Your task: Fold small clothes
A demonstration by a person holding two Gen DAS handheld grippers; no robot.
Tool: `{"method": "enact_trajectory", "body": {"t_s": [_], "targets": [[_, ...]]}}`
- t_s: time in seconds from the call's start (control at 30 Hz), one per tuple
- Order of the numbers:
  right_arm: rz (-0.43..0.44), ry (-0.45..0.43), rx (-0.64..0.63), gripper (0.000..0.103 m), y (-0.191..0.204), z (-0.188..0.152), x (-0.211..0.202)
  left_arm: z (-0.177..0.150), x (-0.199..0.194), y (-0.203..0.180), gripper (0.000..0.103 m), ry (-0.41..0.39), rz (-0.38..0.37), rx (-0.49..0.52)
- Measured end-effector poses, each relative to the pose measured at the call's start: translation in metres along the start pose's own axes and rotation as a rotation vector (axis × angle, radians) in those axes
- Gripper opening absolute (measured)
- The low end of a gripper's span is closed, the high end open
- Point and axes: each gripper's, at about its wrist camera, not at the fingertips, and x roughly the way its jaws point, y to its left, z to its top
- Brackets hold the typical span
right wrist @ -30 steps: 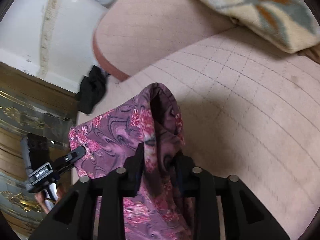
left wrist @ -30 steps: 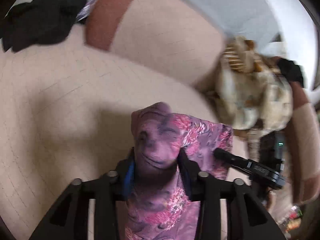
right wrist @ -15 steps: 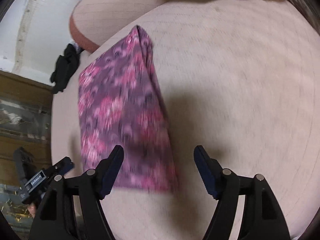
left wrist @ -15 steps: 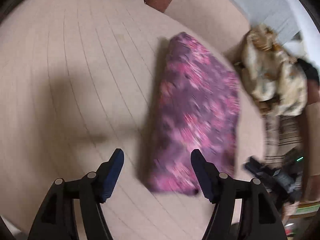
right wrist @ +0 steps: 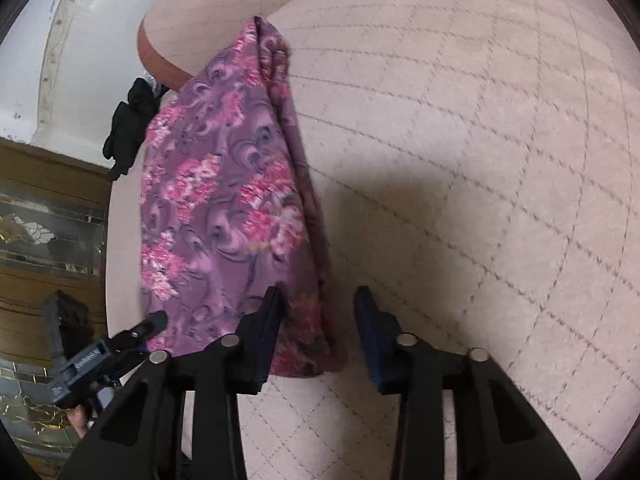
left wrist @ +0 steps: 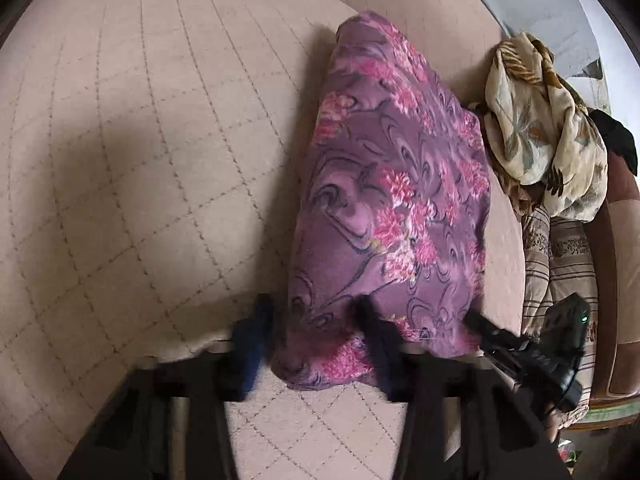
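On the quilted beige sofa cushion (left wrist: 140, 168) lies the folded purple garment with pink flowers (left wrist: 396, 200), flat, its near edge toward both cameras; the left tongs (left wrist: 316, 320) are closing around the garment's near left corner, fabric between the blurred jaws, not visibly clamped; the right tongs (right wrist: 318, 312) are closing over the near right corner (right wrist: 308, 320), cloth against the left finger only; beside the garment sits a crumpled cream leaf-print cloth (left wrist: 548, 132).

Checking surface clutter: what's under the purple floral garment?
The purple floral garment lies on the quilted beige cushion, bare around its edges. Anything beneath or inside its folds is covered.
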Motion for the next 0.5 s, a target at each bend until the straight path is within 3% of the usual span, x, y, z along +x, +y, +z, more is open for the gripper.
{"method": "enact_trajectory", "body": {"t_s": [0.03, 0.07, 0.13, 0.2, 0.27, 0.33, 0.5], "targets": [[-0.012, 0.004, -0.007, 0.009, 0.000, 0.000, -0.001, 0.001, -0.003, -0.001, 0.014, 0.000, -0.011, 0.003], [0.021, 0.013, 0.000, 0.005, 0.002, 0.000, -0.002, 0.002, -0.008, -0.001, 0.011, -0.011, -0.028, -0.001], [0.033, -0.009, -0.019, 0.005, 0.007, -0.002, -0.015, 0.002, -0.020, -0.004, 0.010, -0.042, -0.067, 0.002], [0.012, -0.009, -0.039, 0.005, 0.004, -0.006, -0.016, 0.002, -0.016, 0.001, 0.010, -0.029, -0.054, -0.019], [0.015, 0.057, 0.001, 0.005, -0.008, -0.007, 0.001, 0.002, 0.000, 0.006, 0.011, 0.017, 0.007, -0.026], [0.022, 0.052, 0.008, 0.005, -0.007, -0.006, -0.003, 0.002, 0.000, 0.008, 0.012, 0.016, -0.002, -0.032], [-0.026, 0.066, -0.044, 0.009, 0.002, -0.012, 0.000, 0.002, -0.008, 0.012, 0.022, 0.016, -0.012, -0.060]]}}
